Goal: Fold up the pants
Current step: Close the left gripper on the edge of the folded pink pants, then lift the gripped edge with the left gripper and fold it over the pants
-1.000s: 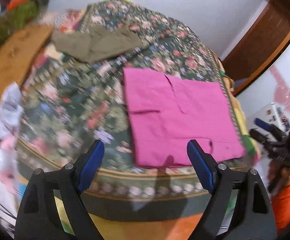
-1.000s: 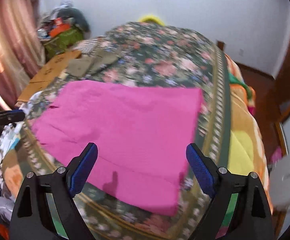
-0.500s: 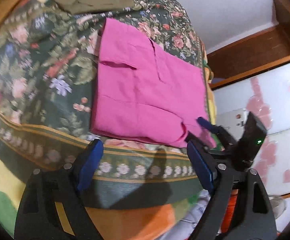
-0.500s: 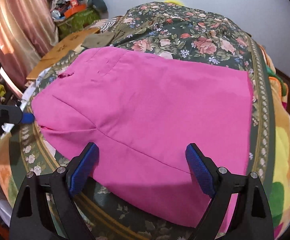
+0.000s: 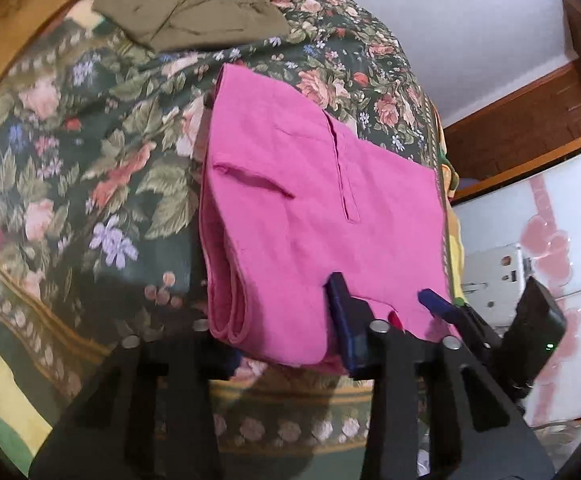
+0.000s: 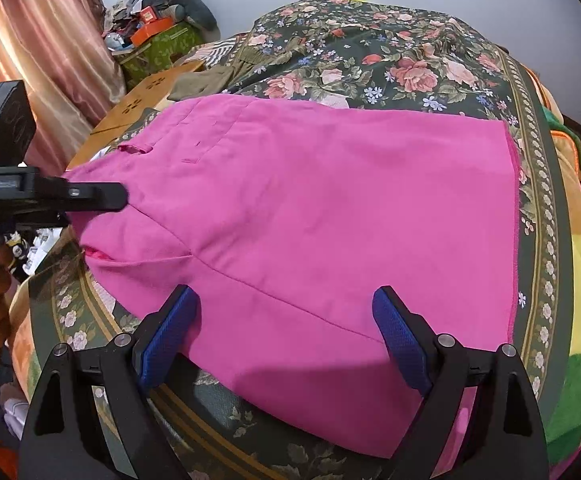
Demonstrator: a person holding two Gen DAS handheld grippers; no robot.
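Observation:
The pink pants [image 5: 314, 216] lie folded on the flowered bedspread [image 5: 90, 168], near its front edge. My left gripper [image 5: 286, 336] has its jaws round the near waist corner of the pants, with the cloth between them; its left finger is hidden under the cloth. My right gripper [image 6: 286, 332] is open, its jaws straddling the near edge of the pants [image 6: 330, 220]. The right gripper's blue fingertips [image 5: 434, 304] show in the left wrist view, and the left gripper [image 6: 102, 196] shows at the left of the right wrist view, on the pants' corner.
Folded olive pants [image 5: 186, 16] lie at the far end of the bed. A wooden board [image 6: 146, 92] and clutter with a green box [image 6: 158, 48] stand left of the bed by a curtain. A white cabinet [image 5: 550, 240] is on the right.
Both grippers have moved in to the pants' near edge. The left jaws have narrowed round the waist corner. The right jaws stay wide open.

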